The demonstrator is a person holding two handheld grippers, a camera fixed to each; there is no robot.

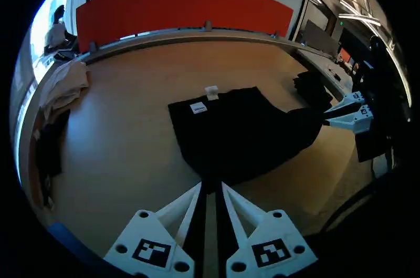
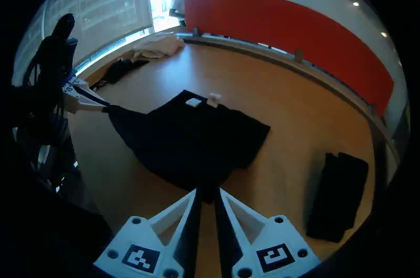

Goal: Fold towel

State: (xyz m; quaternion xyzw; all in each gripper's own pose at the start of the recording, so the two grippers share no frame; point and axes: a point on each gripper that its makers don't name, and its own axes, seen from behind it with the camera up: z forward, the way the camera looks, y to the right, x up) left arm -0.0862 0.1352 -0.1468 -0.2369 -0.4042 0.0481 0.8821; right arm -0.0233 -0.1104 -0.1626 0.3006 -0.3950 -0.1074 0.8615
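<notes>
In the left gripper view, the left gripper (image 1: 212,187) is sitting at bottom centre with its fingers nearly together, pinching the near corner of the black towel (image 1: 236,131); the corner itself is disappearing between the tips. The towel is lying on the wooden table (image 1: 131,141) at mid-frame. Its long axis is running from the white tag (image 1: 198,108) at upper left toward a corner drawn out at the right. That corner is being clamped by the right gripper (image 1: 329,119), whose holder is too dark to make out.

In the right gripper view, the right gripper (image 2: 208,192) is likewise closing on a towel (image 2: 189,136) corner at bottom centre, and the left gripper (image 2: 103,107) is holding the corner at mid-left. The towel's folds are reading black on black.

Farther off, a folded dark cloth (image 2: 338,194) is resting at lower right, a beige pile (image 2: 157,44) is lying at upper left, and an orange partition (image 2: 294,31) is closing off the table's far edge.
</notes>
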